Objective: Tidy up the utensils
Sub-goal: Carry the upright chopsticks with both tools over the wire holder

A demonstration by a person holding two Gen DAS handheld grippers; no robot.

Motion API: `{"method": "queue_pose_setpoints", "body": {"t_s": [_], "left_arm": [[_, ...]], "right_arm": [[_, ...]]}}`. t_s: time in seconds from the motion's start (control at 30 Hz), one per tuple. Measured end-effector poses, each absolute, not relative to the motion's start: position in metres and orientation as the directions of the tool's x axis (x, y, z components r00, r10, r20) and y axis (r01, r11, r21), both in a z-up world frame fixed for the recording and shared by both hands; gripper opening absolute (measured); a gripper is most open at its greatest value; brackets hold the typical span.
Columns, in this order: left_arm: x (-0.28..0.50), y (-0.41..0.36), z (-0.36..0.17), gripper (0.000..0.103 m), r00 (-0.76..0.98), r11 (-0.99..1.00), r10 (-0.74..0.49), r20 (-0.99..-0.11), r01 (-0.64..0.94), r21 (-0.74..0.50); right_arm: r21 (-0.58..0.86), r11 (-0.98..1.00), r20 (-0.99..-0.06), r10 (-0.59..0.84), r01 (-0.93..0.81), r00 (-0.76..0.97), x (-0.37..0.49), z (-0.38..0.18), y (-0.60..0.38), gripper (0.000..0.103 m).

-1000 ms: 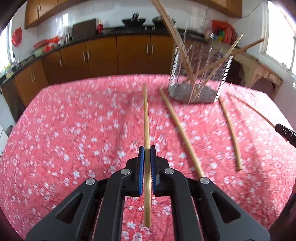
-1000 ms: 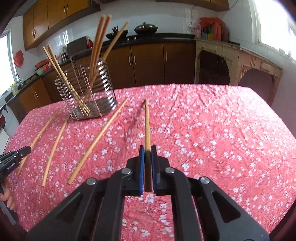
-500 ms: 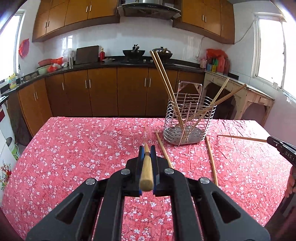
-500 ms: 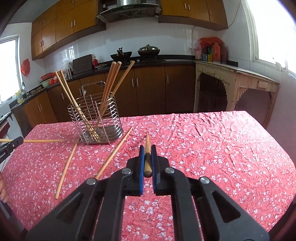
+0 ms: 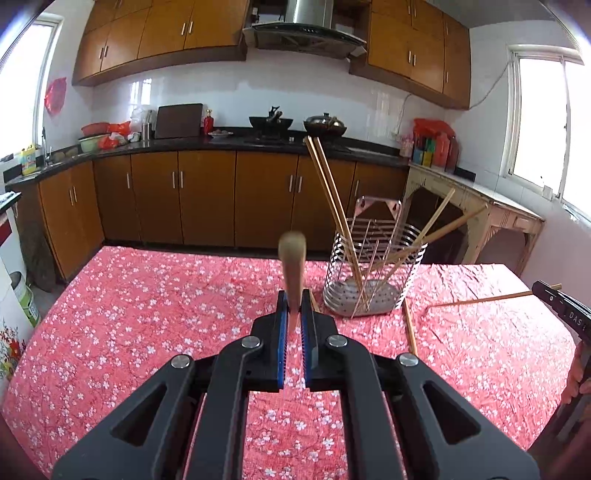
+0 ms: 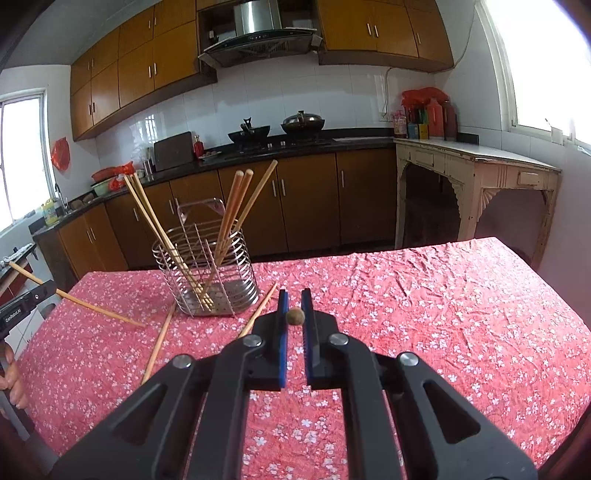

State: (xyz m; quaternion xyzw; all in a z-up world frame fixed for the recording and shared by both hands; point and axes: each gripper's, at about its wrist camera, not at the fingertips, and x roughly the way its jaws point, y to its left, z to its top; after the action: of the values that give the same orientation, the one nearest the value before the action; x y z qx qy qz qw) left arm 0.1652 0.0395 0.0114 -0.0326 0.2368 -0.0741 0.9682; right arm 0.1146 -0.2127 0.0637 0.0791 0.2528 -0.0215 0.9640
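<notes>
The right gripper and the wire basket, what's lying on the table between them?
One loose chopstick lies between the right gripper and the wire basket, seen in the right wrist view.

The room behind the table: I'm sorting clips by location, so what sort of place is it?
A home kitchen, most likely: a range hood above woks on a stove, wooden cabinets under a dark counter, and a table with a floral tablecloth.

The chopstick point(image 5: 291, 258) in the left gripper point(image 5: 294, 317) points nearly at the lens, its near end a blur and its far length hidden. The one in the right gripper point(image 6: 294, 315) shows only its round end point(image 6: 295, 316). Loose chopsticks point(image 6: 258, 308) on the worktop point(image 6: 443, 314) slip behind the fingers point(image 6: 282, 314). The labels on the corner bottles point(image 6: 432, 118) are too small to read.
</notes>
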Motion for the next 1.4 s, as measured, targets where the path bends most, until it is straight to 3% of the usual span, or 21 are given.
{"method": "queue_pose_setpoints", "body": {"t_s": [0.37, 0.73, 0.87, 1.1, 1.4], "left_arm": [[0.169, 0.039, 0.03, 0.006, 0.896, 0.988, -0.149, -0.418, 0.121, -0.094], [0.178, 0.037, 0.104, 0.006, 0.934, 0.979, -0.187, -0.305, 0.149, -0.142], [0.184, 0.029, 0.131, 0.006, 0.944, 0.97, -0.21, -0.254, 0.169, -0.176], [0.204, 0.008, 0.148, 0.006, 0.948, 0.968, -0.221, -0.229, 0.185, -0.169], [0.237, -0.01, 0.133, 0.006, 0.921, 0.965, -0.246, -0.303, 0.202, -0.17]], "right_arm": [[0.165, 0.984, -0.412, 0.014, 0.06, 0.911, 0.109, 0.096, -0.218, 0.008], [0.291, 0.948, -0.255, 0.205, -0.127, 0.945, 0.101, 0.199, -0.226, 0.008], [0.273, 0.95, -0.212, 0.211, -0.149, 0.954, 0.116, 0.226, -0.215, 0.008], [0.222, 0.966, -0.233, 0.186, -0.134, 0.955, 0.164, 0.235, -0.196, 0.008], [0.263, 0.956, -0.31, 0.211, -0.13, 0.927, 0.208, 0.223, -0.195, 0.008]]}}
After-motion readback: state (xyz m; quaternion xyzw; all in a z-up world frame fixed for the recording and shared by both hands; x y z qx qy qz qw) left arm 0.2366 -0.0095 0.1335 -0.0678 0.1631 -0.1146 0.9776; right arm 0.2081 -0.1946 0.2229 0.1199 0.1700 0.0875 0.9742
